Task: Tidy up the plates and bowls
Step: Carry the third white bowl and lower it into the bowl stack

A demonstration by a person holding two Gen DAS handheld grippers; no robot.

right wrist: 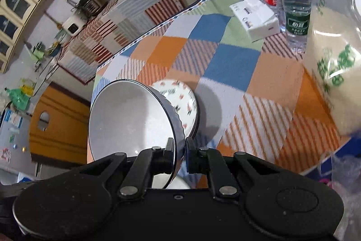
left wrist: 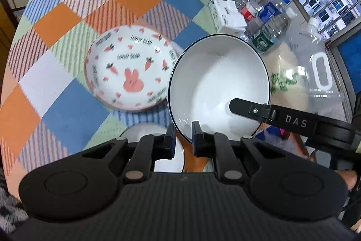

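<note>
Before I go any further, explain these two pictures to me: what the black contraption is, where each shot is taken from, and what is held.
There is no robot here. A person carries a black two-finger hand-held gripper in each hand, and each has a wide-angle camera looking along its fingers. One picture comes from the left hand-held gripper, the other from the right hand-held gripper. Both are clamped on the rim of the same white bowl with a dark rim, which is tilted above the table. On the checked tablecloth sits a white plate with carrot and rabbit prints. Behind it are clear plastic water bottles and a white box.
</note>
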